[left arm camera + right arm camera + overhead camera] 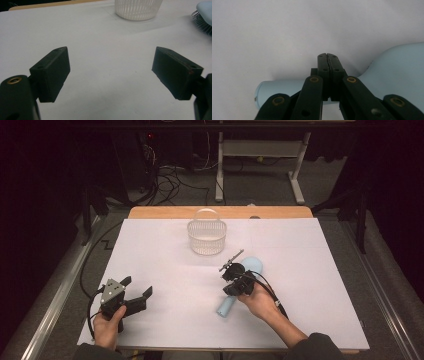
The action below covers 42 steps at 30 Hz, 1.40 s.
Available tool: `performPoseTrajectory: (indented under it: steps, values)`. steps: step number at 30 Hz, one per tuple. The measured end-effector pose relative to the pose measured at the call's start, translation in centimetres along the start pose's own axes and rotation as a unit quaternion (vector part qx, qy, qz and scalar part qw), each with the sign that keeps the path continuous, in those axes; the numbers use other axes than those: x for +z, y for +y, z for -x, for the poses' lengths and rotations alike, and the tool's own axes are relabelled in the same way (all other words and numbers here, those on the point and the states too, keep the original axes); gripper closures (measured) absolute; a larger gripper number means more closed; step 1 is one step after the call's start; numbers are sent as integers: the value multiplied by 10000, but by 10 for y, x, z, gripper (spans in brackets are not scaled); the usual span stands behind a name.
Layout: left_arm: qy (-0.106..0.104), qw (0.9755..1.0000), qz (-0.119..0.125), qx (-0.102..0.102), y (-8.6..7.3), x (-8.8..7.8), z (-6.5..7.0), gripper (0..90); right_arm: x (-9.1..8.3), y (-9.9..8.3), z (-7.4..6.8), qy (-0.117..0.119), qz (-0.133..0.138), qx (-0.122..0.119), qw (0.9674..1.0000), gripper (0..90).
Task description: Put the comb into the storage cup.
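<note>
brush (239,288): pale blue hairbrush, lying mid-table under the right gripper (234,276)
handling: likely light, stiff plastic; take the slim handle
right gripper: jaws closed, empty, above the handle
left gripper (136,289): jaws wide, empty
basket (206,235): beyond

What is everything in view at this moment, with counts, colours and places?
hairbrush: 1, pale blue, on the sheet right of centre, lying under the right hand-held gripper
basket: 1, white slatted with a hoop handle, far centre of the sheet
sheet: 1, white, covering the table top
table: 1, wooden edge showing at the far side
desk frame: 1, pale grey, on the floor beyond the table
cables: several, dark, on the floor at the back
left hand-held gripper: 1, black, near left, jaws apart, nothing between them
right hand-held gripper: 1, black, jaws together, over the hairbrush handle
hands: 2, near edge
</note>
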<state>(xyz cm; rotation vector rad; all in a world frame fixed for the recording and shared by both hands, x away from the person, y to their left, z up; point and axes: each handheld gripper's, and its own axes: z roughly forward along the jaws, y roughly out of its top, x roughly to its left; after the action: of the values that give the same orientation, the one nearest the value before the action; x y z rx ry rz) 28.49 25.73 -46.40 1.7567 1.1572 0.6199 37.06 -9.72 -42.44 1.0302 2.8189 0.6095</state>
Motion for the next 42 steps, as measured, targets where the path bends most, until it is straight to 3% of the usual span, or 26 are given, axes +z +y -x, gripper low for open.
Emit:
performPoseTrajectory:
  steps: [4, 18, 25, 42]
  values:
    - [2, 10000, -2, -2, 0, 0, 0, 158, -1, -2, -4, 23, 20, -79, 10000, 900]
    - [12, 10000, -41, 14, 0, 2, 0, 158, -8, -18, -2, 117, 88, 72, 9999, 900]
    - [75, 9999, -44, 63, 0, 2, 1, 158, -12, -26, 0, 6, 63, 1, 10000, 900]
    - [59, 9999, -55, 77, 0, 2, 1, 158, -23, -45, 12, -123, 83, 214, 9997, 900]
